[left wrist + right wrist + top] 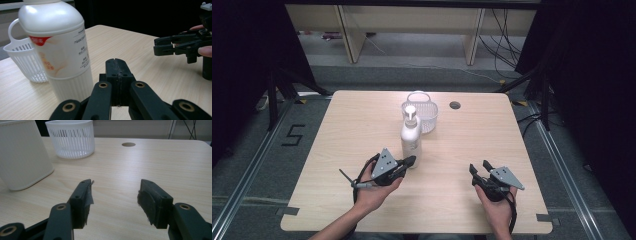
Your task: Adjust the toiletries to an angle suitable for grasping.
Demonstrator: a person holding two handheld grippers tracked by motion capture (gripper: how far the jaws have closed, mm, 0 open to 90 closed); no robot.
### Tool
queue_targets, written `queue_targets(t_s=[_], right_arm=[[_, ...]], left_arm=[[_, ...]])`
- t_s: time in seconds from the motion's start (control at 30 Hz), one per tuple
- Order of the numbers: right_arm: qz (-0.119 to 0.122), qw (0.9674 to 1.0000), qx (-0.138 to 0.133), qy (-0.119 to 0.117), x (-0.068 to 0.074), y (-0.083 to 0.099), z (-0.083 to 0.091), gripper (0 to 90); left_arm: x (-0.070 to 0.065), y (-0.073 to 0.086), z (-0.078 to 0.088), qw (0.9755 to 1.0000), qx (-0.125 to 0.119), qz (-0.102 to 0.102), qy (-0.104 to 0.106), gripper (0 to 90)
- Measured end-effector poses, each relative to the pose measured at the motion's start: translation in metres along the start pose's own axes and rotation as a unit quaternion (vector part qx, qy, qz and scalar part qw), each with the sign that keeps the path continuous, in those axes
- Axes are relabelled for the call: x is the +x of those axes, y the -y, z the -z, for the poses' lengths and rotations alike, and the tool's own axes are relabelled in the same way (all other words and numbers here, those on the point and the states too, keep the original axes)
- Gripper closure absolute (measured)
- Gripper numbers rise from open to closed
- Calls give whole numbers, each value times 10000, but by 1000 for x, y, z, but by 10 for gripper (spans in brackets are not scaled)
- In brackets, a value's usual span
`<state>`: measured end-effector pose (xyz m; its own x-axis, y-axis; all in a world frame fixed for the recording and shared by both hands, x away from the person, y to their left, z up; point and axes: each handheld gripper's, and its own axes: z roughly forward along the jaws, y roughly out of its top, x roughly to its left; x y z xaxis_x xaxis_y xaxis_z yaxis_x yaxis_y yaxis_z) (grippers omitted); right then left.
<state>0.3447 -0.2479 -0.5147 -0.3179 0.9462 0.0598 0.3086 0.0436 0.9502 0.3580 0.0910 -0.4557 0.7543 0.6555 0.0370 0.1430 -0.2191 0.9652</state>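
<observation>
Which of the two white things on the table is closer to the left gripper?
The pump bottle: it stands right beside the shut left gripper. The basket sits behind the bottle, farther up the table.

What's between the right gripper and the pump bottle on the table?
Nothing: bare tabletop runs from the right gripper across to the pump bottle, as the high view shows; the left gripper sits at the bottle's near side.

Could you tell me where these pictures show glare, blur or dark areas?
High view: the light wooden table is evenly lit, its surroundings dark. Left gripper view: the near white plastic pump bottle carries a soft highlight on its shoulder, and the white slotted plastic basket behind is slightly soft. Right gripper view: the bottle's edge looks blurred.
</observation>
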Motion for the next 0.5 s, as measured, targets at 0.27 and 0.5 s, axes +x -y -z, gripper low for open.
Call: queue_targets(t_s=[0.27,0.5], right_arm=[[11,10000,6,-4,0,0,0,445],[-204,9998,73,-1,3,0,1,445]], left_arm=[[0,-6,-14,10000,13,-2,-68,893],[-1,-10,-25,9998,87,4,-205,894]])
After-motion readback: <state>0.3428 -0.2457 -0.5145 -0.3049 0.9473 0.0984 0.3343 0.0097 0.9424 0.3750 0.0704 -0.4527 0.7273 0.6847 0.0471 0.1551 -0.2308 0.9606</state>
